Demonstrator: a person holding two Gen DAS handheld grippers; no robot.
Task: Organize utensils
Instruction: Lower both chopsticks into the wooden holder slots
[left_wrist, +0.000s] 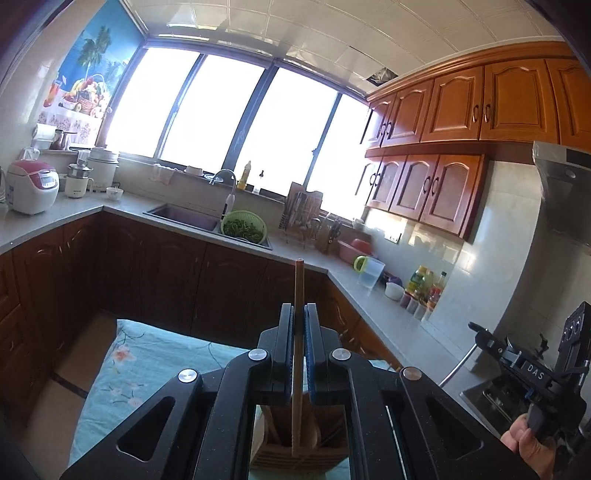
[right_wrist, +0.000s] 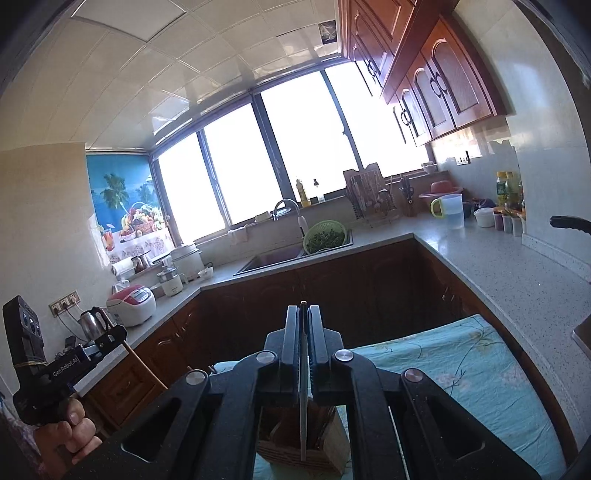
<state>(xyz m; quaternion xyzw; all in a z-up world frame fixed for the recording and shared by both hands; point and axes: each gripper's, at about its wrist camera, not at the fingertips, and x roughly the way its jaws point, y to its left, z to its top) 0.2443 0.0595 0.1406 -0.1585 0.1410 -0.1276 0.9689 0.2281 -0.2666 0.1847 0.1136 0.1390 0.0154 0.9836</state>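
A kitchen is filling both wrist views: an L-shaped grey counter (left_wrist: 373, 295) is running under a wide bright window, with a sink (left_wrist: 184, 216) set into it and wooden cabinets above and below. Nearer the cameras, a surface covered in a pale turquoise floral cloth (right_wrist: 476, 373) is carrying a wooden utensil holder (right_wrist: 325, 454), a slotted box with several handles already standing in it — so some sorting looks done, though how many pieces are left cannot be told, since no loose utensils are showing on the cloth. The person's hands are each gripping a handheld tool; the left hand (right_wrist: 74, 424) is showing at the edge of the right view. The left tongs (left_wrist: 300, 314) are clamping narrowly on a single wooden chopstick (left_wrist: 298, 291), which is standing upright with its lower end reaching down to the holder's opening. The right tongs (right_wrist: 304, 314) are pinching narrowly on a slim metal utensil (right_wrist: 303, 406), seen edge-on and too thin to identify, whose lower end is likewise hanging at the holder. Whether each piece is being lowered in or lifted out cannot be told; judging by the task, both are still waiting to be set in their final places.
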